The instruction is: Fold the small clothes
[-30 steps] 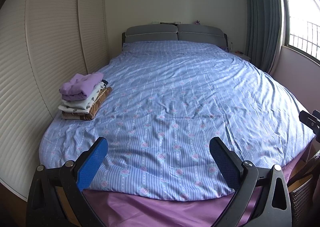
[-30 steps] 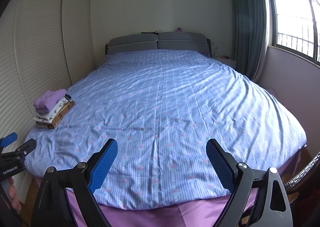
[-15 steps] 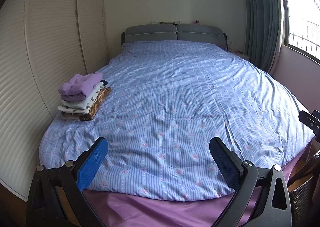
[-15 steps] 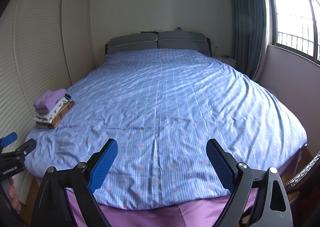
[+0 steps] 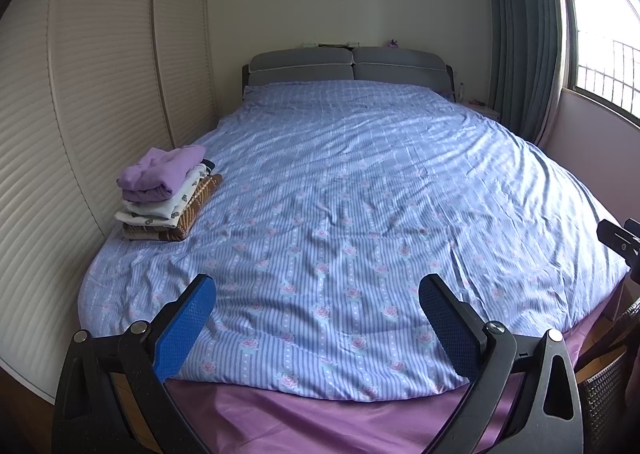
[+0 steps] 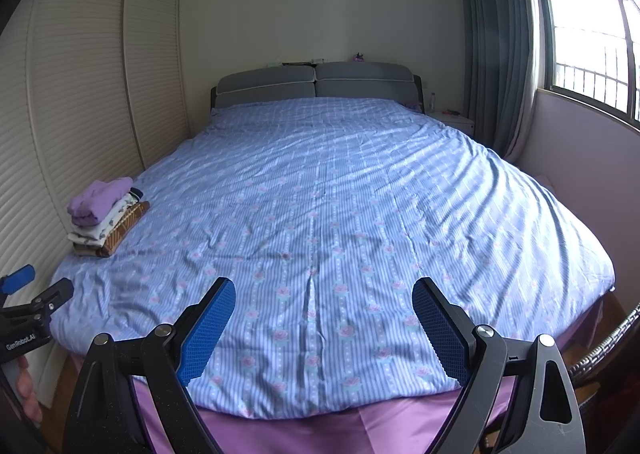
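Note:
A stack of folded small clothes [image 5: 166, 192], purple on top, white patterned in the middle, brown at the bottom, sits on the bed's left edge; it also shows in the right wrist view [image 6: 106, 220]. My left gripper [image 5: 318, 328] is open and empty above the foot of the bed. My right gripper [image 6: 324, 328] is open and empty, also at the foot. The stack lies far ahead and to the left of both. No loose garment shows on the bed.
The bed [image 5: 360, 194] has a blue striped floral cover over a purple sheet [image 5: 320, 426]. Louvred wardrobe doors [image 5: 80, 114] stand close on the left. A window and grey curtain [image 6: 496, 54] are on the right. A wicker basket [image 5: 604, 394] stands at bottom right.

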A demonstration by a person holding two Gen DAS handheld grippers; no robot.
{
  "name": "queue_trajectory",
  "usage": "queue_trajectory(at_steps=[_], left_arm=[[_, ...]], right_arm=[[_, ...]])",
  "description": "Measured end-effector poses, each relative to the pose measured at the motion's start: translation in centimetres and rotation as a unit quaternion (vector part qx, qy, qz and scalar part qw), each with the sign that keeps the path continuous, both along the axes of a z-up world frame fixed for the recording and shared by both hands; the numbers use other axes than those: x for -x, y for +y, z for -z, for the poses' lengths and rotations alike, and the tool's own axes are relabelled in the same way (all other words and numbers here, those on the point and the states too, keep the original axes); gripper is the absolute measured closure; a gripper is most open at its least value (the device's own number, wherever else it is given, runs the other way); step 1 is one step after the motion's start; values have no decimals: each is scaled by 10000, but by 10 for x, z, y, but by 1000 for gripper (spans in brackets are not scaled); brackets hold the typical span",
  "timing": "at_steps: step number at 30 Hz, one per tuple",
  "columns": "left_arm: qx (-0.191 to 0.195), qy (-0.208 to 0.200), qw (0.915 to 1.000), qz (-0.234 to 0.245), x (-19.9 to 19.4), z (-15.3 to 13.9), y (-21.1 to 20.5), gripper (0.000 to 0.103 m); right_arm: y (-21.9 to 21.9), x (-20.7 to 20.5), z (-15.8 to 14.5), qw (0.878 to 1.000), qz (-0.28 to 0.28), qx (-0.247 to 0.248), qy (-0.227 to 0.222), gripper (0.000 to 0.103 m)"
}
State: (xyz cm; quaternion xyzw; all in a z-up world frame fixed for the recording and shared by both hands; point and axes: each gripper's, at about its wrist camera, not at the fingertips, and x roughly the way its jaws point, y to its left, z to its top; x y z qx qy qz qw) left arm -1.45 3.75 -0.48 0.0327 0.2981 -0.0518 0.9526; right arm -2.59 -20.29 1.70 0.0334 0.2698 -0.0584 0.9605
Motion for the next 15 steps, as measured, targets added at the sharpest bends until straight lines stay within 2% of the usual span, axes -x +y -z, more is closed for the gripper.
queue_trajectory(at_steps=[15], left_arm=[[-15,59,9999,118,-3,1,-3,0]], right_arm=[[0,0,1,10000,-1,2,-2,12]])
